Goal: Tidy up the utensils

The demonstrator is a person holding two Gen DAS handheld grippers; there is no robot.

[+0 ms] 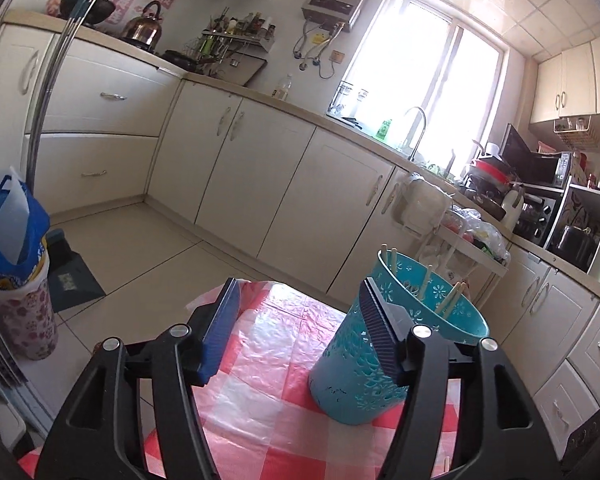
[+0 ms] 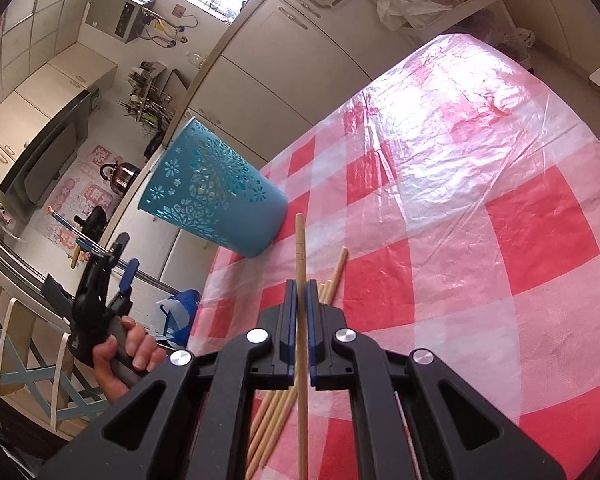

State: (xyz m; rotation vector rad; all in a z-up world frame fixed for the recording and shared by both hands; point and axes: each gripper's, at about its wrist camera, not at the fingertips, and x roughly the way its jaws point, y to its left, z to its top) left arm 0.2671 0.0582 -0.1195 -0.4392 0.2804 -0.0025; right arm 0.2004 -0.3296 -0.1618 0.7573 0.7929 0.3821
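A: Right gripper [image 2: 300,292] pinching one pale wooden chopstick [image 2: 300,248], tip pointing toward the teal holder [image 2: 216,196].

B: Left gripper [image 1: 300,312]?

A: Spread wide, nothing between its fingers, just beside the holder. Holder's perforated, flower cutouts, a few chopsticks inside.

B: Others?

A: Loose chopsticks [image 2: 336,276] lying on the counter [image 2: 500,200], near the holder. Holder sits close to the counter edge; broad checkered cloth bare beyond it.
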